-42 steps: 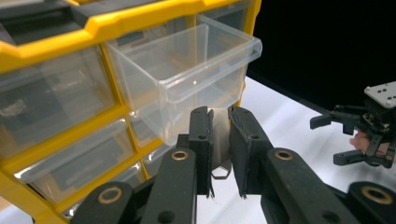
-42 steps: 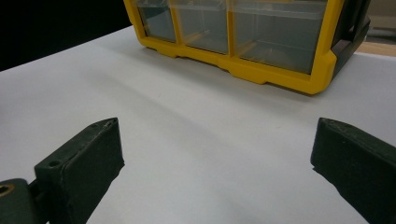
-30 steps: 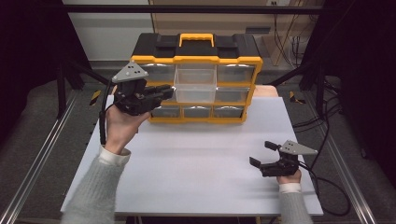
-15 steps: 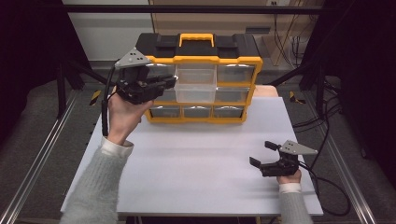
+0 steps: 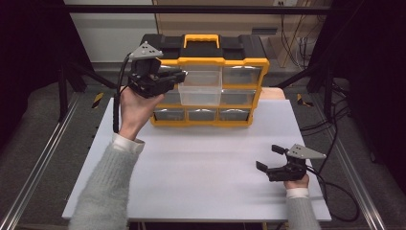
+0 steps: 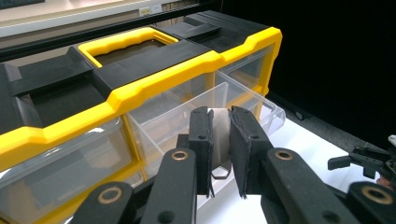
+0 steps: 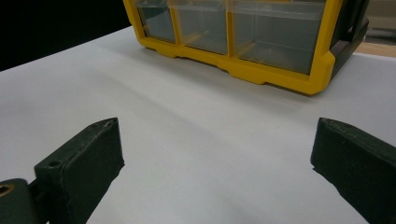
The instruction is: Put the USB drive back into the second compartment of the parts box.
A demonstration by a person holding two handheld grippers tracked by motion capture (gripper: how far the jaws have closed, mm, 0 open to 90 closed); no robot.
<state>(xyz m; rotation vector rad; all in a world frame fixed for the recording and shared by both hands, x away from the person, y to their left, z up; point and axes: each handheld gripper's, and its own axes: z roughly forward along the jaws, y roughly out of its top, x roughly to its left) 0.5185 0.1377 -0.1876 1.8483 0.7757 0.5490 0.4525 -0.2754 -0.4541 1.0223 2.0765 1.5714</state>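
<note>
While the yellow-and-black drawer organizer is standing at the far edge of the white tabletop, its clear top-middle drawer is sticking out toward the person, with the other drawers sitting flush. Left gripper: being held raised above the tabletop's far-left area, forearm in a pale knit sleeve reaching up from the near-left corner, wrist bent so the jaws are pointing right, across the organizer's front toward the open drawer. Seen from the left gripper view, its jaws are standing nearly together, a narrow gap between them, and a thin silvery piece is showing in that gap; whether it is being pinched cannot be told. Right gripper: resting low near the tabletop's near-right corner, hand behind it, jaws spread wide apart and pointing toward the organizer, holding nothing.
</note>
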